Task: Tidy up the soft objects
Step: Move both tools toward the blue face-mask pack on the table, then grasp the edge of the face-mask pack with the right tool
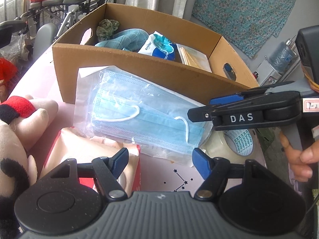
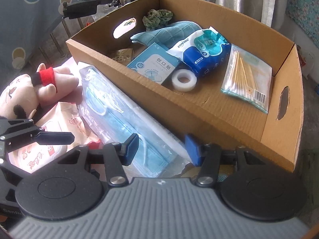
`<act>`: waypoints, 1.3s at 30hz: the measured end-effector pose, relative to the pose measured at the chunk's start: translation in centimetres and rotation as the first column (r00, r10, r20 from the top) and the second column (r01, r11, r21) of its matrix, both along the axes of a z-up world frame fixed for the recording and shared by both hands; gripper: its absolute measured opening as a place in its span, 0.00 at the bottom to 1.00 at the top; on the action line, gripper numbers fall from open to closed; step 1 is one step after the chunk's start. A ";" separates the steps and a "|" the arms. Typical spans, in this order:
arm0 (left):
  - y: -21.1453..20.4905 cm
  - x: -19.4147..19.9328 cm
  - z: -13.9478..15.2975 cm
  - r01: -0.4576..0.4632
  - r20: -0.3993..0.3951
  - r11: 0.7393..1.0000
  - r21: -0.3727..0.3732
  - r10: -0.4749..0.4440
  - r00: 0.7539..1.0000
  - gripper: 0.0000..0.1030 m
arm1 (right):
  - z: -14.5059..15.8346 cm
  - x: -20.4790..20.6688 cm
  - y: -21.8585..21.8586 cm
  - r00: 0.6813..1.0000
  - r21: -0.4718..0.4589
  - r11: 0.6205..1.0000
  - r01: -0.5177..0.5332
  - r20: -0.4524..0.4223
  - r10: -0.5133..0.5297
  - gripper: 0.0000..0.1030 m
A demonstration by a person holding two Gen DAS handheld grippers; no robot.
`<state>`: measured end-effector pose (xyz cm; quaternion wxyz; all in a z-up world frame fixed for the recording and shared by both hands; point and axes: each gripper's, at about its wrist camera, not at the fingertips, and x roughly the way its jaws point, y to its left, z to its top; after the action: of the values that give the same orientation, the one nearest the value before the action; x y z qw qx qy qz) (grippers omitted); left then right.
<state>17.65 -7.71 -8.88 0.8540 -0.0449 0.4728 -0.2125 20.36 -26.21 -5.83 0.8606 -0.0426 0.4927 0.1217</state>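
Note:
A clear bag of blue face masks [image 1: 139, 117] [image 2: 119, 115] leans against the front wall of a cardboard box [image 1: 123, 63] [image 2: 209, 111]. My left gripper [image 1: 160, 159] stands open at the bag's near edge, above a pink tissue pack [image 1: 83, 151] [image 2: 65, 119]. Only the bag's rim reaches its fingertips. My right gripper [image 2: 161, 149] [image 1: 199, 107] is open over the bag's right end. The masks run between its blue pads, and I see no pinch in the plastic. A plush toy [image 1: 18, 135] [image 2: 30, 91] with a red wristband lies at the left.
The box holds a green scrunchie [image 2: 157, 18], a teal cloth [image 2: 169, 31], a wipes pack [image 2: 203, 49], cotton swabs [image 2: 247, 73], a plaster box [image 2: 155, 65] and a white tape roll [image 2: 184, 79]. A clear tape roll [image 1: 235, 145] lies under the right gripper. A wheelchair [image 1: 75, 4] stands behind.

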 end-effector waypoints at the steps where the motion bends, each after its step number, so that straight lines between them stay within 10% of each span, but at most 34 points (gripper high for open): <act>1: 0.1 0.0 0.0 -0.001 -0.003 1.000 -0.002 0.001 1.000 0.70 | 0.0 -0.1 -0.1 1.000 0.008 1.000 0.000 -0.002 0.000 0.46; 7: 0.1 -0.2 0.0 -0.001 -0.013 1.000 0.008 0.001 1.000 0.72 | 0.4 -0.3 -0.5 0.998 0.085 0.996 -0.003 -0.059 0.008 0.29; 34: 1.3 -1.5 0.3 0.011 -0.012 0.997 -0.073 -0.012 1.000 0.74 | 0.6 0.0 2.1 0.987 0.141 0.988 -0.060 -0.140 0.079 0.30; 39: 2.2 -2.3 0.6 0.010 -0.001 0.994 -0.109 -0.011 1.000 0.74 | -0.7 0.2 2.5 0.988 0.140 0.989 -0.041 -0.143 0.061 0.18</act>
<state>15.35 -5.49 -8.27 0.8487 -0.0890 0.4615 -0.2423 20.53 -23.73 -6.58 0.8194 0.0132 0.5441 0.1799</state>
